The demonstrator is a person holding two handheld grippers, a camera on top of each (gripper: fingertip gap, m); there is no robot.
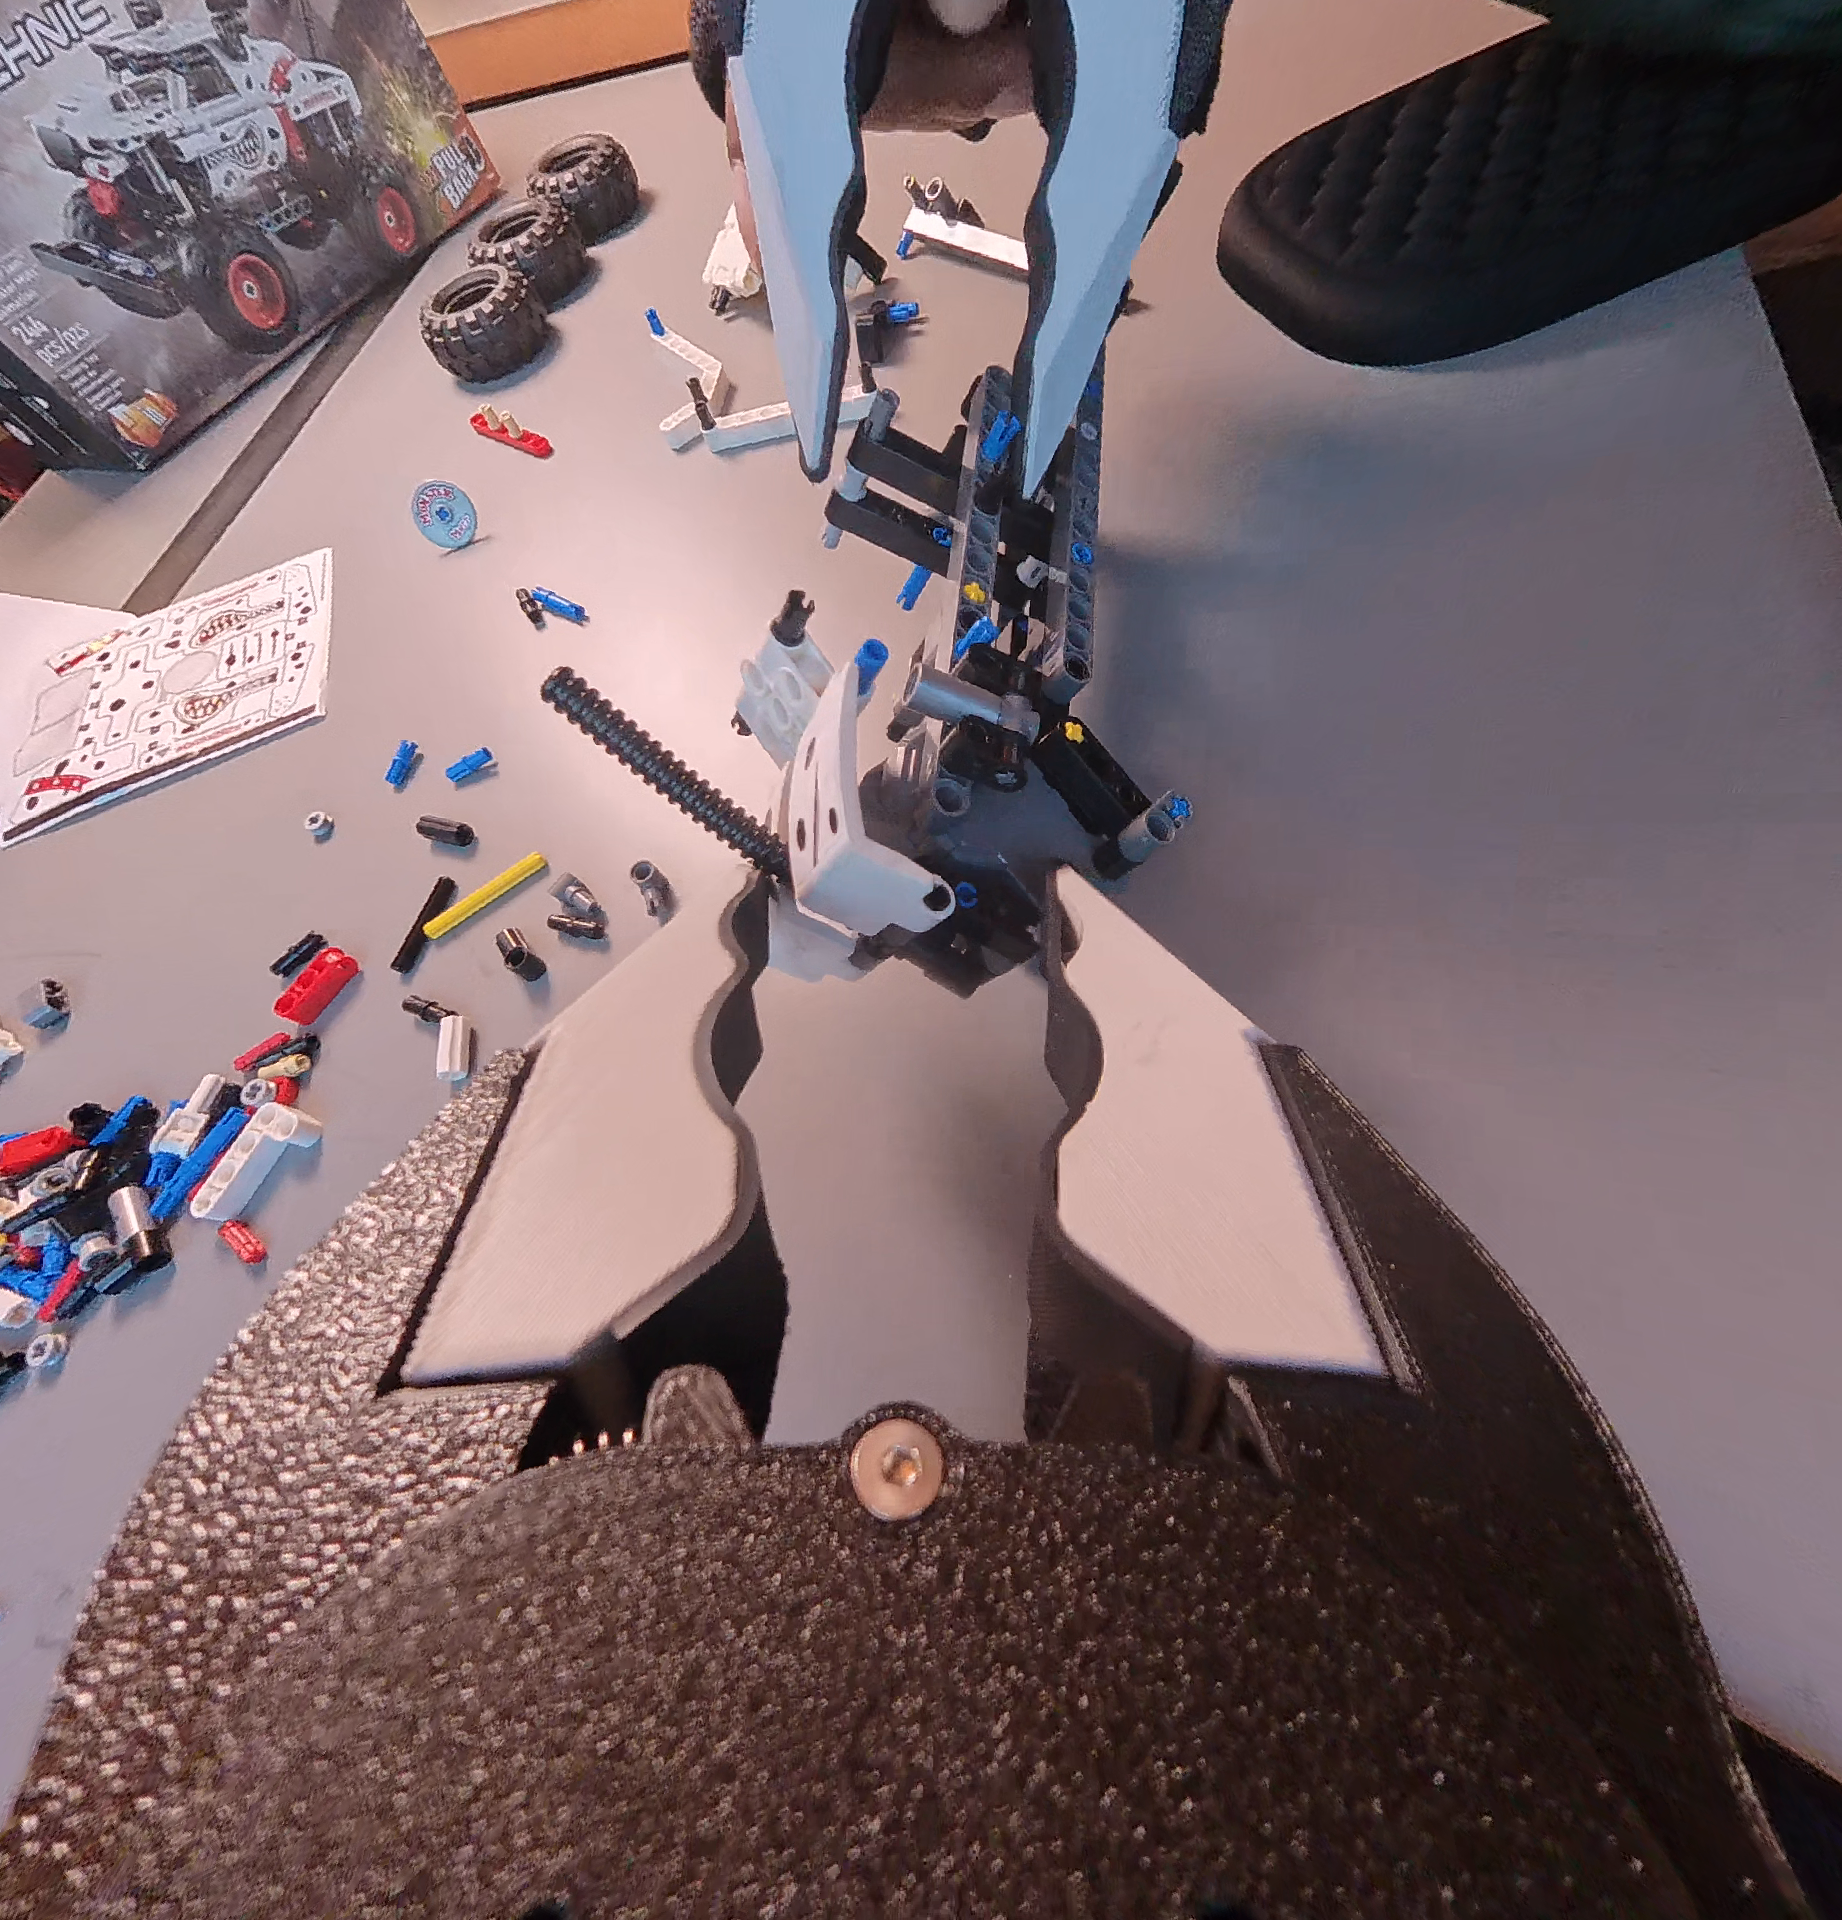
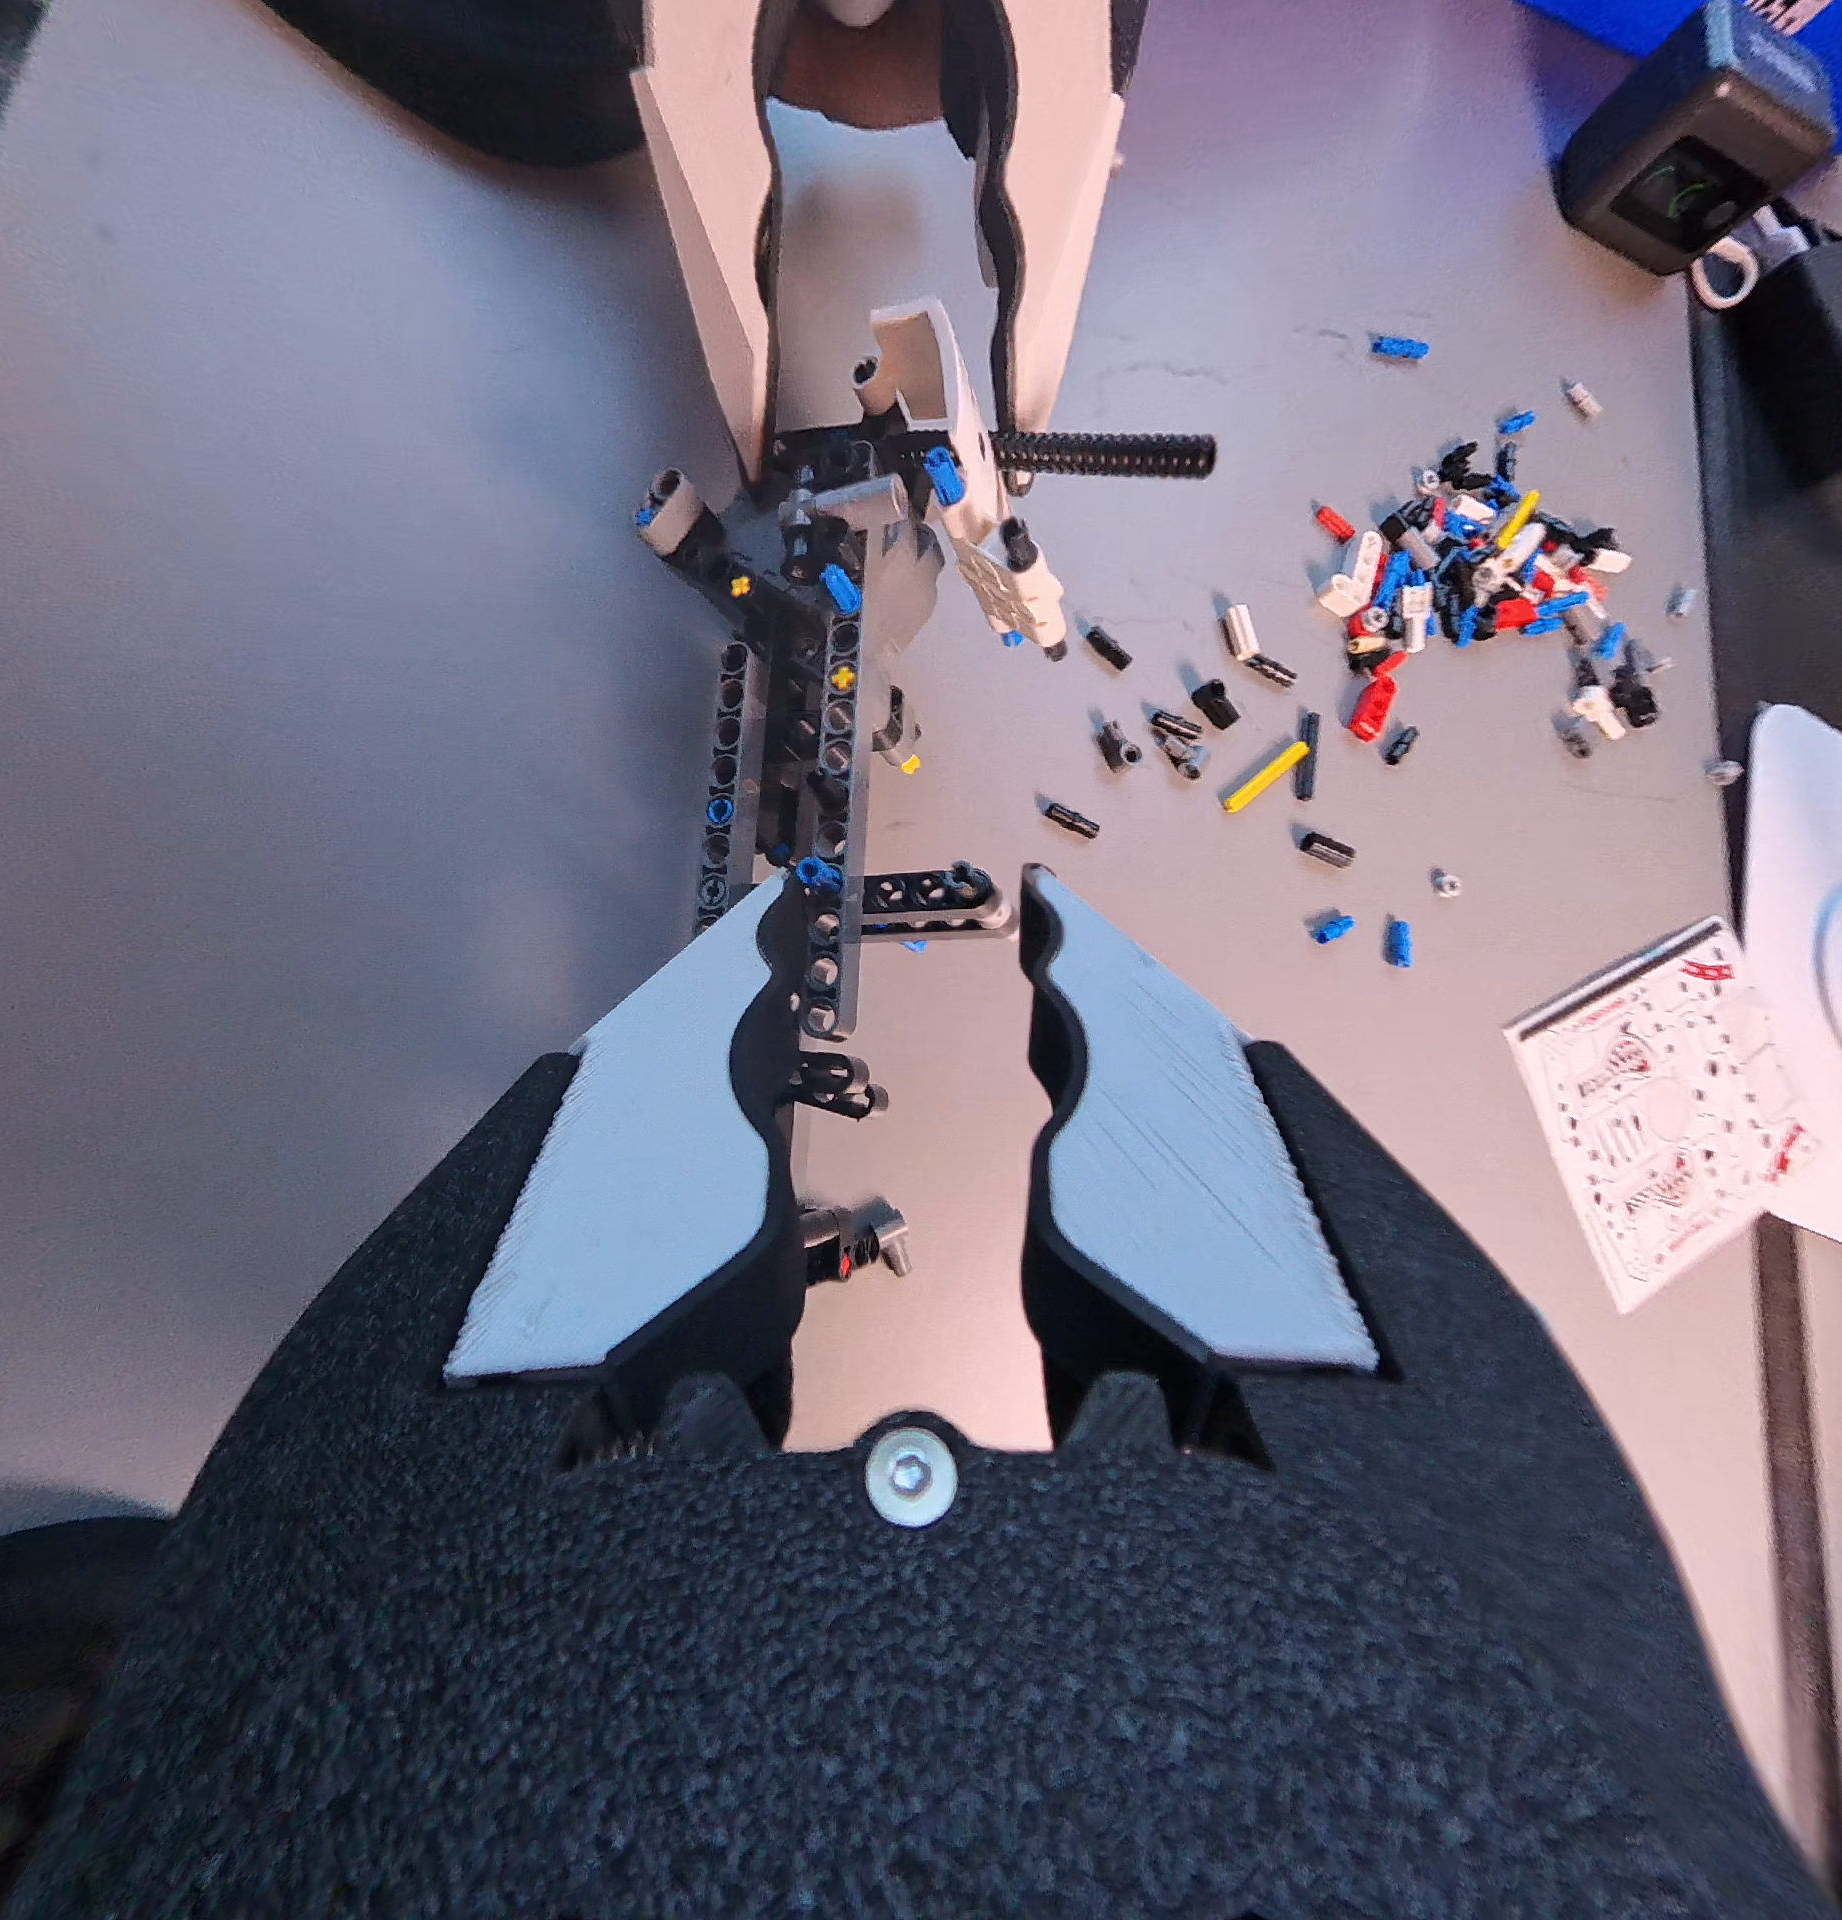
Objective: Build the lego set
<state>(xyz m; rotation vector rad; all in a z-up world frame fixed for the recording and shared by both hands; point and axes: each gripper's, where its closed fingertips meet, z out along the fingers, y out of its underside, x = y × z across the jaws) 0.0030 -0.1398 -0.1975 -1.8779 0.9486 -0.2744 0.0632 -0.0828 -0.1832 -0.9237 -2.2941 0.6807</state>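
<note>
I had the chassis (image 1: 1010, 665) lying on the table (image 1: 1416, 727) between my two grippers, its long axis running straight from one to the other. My left gripper (image 1: 901, 914) was spread around the near end with the white panel (image 1: 844, 821), touching but not pinching. My right gripper (image 2: 906, 904) was spread too, one finger (image 2: 688, 1039) against a beam. The black spring (image 1: 657, 764) jutted sideways toward the loose parts (image 1: 117, 1195).
</note>
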